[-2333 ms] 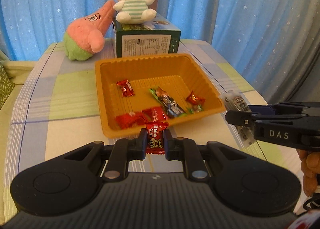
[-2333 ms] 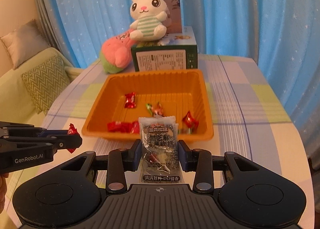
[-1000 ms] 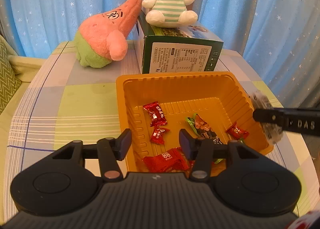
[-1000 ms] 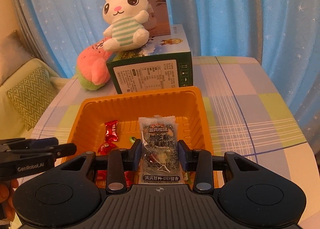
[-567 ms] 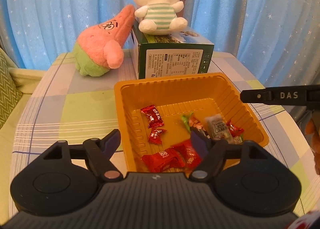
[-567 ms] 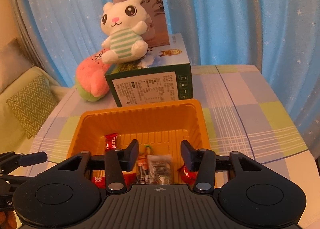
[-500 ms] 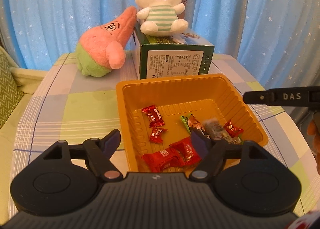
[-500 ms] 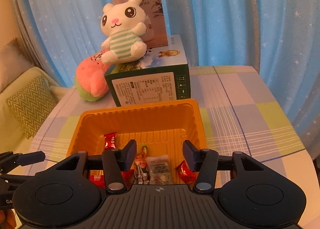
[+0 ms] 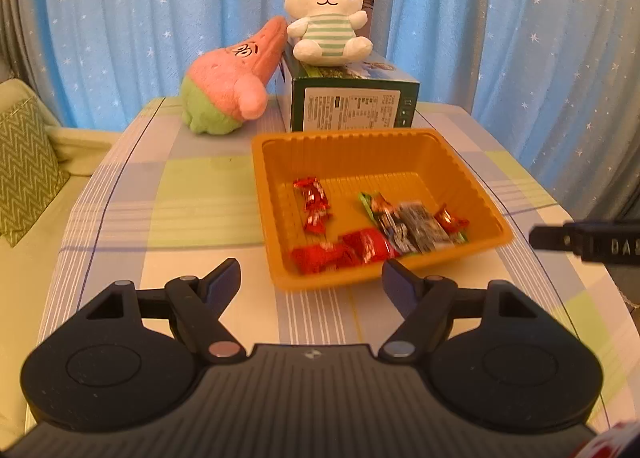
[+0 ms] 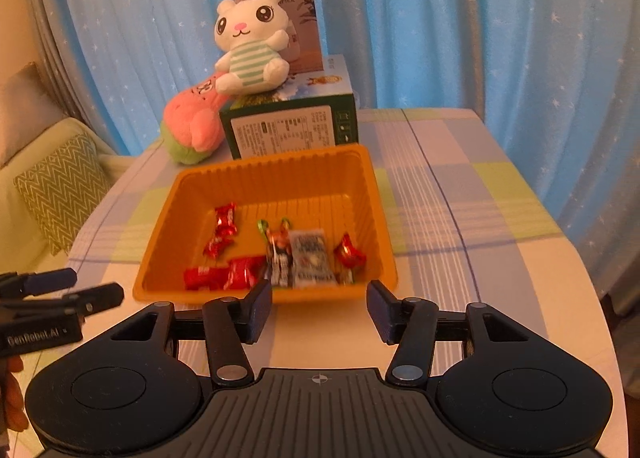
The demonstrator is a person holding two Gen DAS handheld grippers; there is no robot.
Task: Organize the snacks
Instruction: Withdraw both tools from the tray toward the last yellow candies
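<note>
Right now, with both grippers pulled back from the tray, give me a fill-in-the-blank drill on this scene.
1. The wrapped snacks lie inside the ____ tray.
2. The white bunny plush sits on top of the green ____.
3. The pink plush lies on the table, leaning against the box's ____ side in both views.
4. The left gripper and right gripper both hold ____.

Missing words: orange; box; left; nothing
</note>
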